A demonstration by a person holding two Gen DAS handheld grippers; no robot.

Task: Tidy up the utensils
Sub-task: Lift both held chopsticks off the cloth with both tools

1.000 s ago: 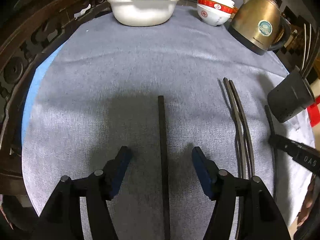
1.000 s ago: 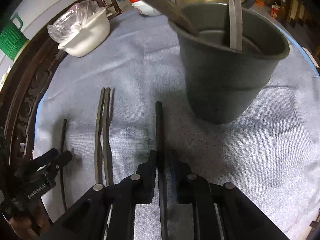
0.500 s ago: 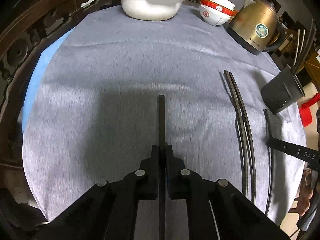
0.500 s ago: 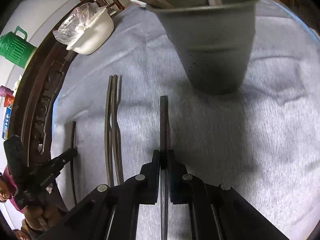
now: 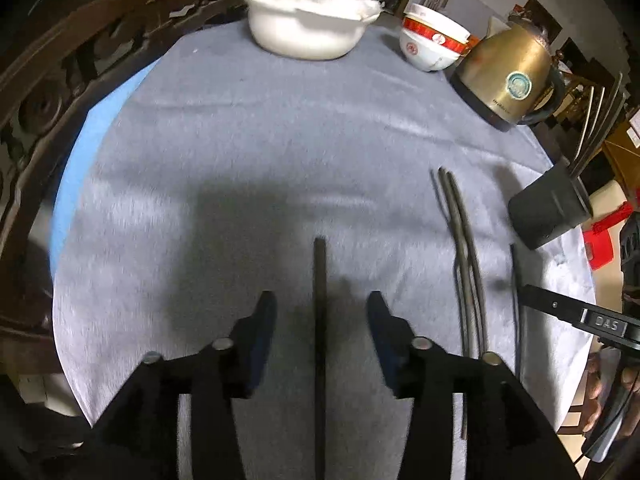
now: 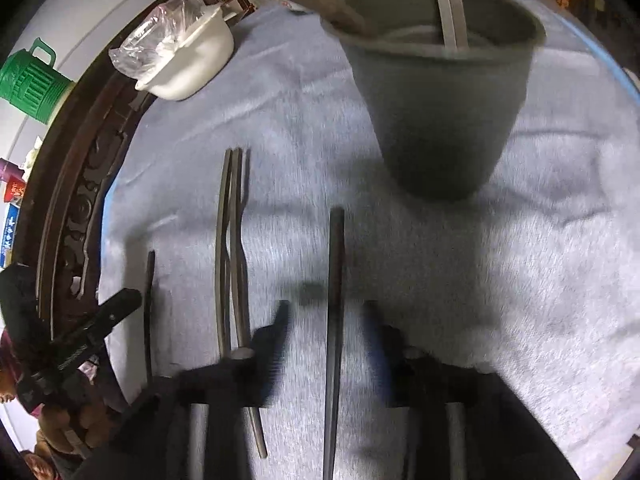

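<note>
Dark holder with upright utensils; both jaws just parted around loose chopsticks

Your light is dim and falls from overhead, throwing a broad soft shadow on the grey cloth just beyond the right gripper, whose fingers smear with motion blur; edges bend and darken.

Left gripper angled down, jaws just opening, parted. Right gripper likewise, jaws wider.
</note>
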